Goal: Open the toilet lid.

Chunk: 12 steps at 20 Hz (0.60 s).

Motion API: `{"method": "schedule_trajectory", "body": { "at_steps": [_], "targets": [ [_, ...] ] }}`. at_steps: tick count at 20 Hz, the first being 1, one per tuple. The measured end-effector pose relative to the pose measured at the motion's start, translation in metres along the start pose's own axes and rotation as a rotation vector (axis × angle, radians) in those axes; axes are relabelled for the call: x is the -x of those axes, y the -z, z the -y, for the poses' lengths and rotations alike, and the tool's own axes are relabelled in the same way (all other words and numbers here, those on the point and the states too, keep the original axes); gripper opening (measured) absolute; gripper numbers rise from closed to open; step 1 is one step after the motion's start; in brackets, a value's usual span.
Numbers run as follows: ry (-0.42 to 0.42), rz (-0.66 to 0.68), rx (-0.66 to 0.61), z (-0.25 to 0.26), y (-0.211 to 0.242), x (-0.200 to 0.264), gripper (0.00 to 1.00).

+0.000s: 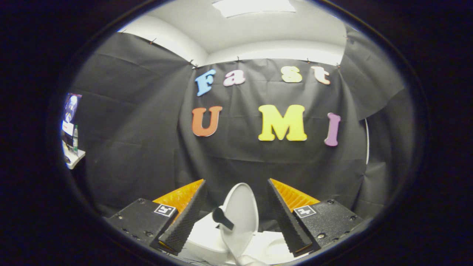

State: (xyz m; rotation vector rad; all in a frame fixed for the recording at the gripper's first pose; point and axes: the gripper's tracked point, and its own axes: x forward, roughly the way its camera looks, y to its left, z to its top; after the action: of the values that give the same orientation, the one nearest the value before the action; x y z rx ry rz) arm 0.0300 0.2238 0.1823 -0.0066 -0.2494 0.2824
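toilet lid (240,214) is standing raised between my gripper (236,218) fingers, which are spread apart, gripping nothing; it risks dropping shut if nudged.

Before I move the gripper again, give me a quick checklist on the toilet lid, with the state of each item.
1. Lid raised: ok. The toilet lid stands up, tilted, above the toilet.
2. Gripper free of the lid: ok. The gripper is open, its fingers wide apart on either side, neither pressing on the lid.
3. Handle: ok. A dark handle sticks out of the lid's face, between the fingers.
4. Lid fully back and resting: cannot tell. Its hinge end is hidden low between the fingers.
5. Lid stable without support: cannot tell from one picture.
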Motion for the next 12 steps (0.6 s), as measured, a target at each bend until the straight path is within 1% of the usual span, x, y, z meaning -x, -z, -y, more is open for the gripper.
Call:
{"method": "schedule_trajectory", "body": {
  "at_steps": [3, 7, 10, 12],
  "targets": [
    [0.059, -0.025, -0.022, 0.051, 0.016, 0.016, 1.00],
    [0.178, -0.040, -0.070, 0.131, 0.043, 0.048, 1.00],
    [0.241, -0.080, -0.106, 0.170, 0.083, 0.072, 1.00],
    [0.272, -0.120, -0.098, 0.192, 0.110, 0.084, 1.00]
  ]
}}
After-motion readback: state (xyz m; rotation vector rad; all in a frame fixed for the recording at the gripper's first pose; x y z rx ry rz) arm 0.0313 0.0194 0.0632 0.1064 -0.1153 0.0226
